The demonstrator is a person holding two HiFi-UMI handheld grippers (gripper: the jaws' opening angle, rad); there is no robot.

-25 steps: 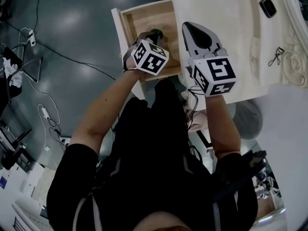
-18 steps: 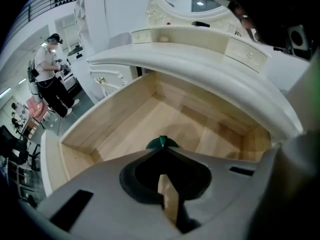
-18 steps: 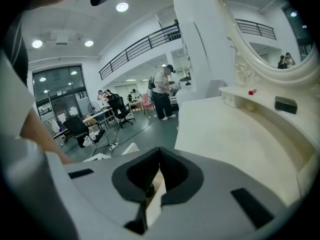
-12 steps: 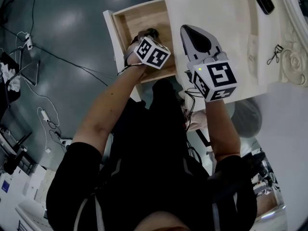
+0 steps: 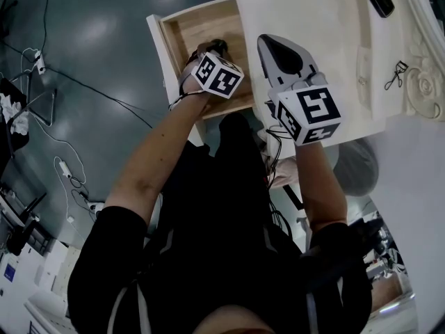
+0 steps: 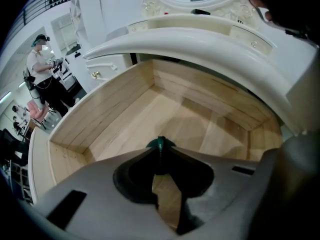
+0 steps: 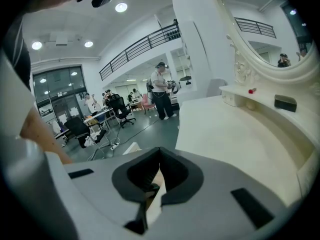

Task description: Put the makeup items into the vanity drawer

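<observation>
The wooden vanity drawer (image 5: 174,37) stands pulled out below the white vanity top (image 5: 327,26). My left gripper (image 5: 217,47) points steeply down inside the drawer (image 6: 110,104). A small dark green makeup item (image 6: 160,143) sits between the tips of my left gripper (image 6: 160,148), close to the drawer floor. Those jaws have just been opening and now stand slightly apart, with the green item still between them. My right gripper (image 5: 270,44) hovers over the front edge of the vanity top, shut and empty. In its own view my right gripper (image 7: 159,154) has its tips meeting.
On the vanity top (image 7: 235,129) lie a black item (image 5: 382,0), an eyelash curler (image 5: 398,75) and a small red item (image 7: 251,90) near the mirror (image 7: 265,29). Cables run across the dark floor (image 5: 83,82) at left. People stand in the room behind.
My left gripper has sunk a little deeper into the drawer. The right gripper has kept its place over the vanity edge.
</observation>
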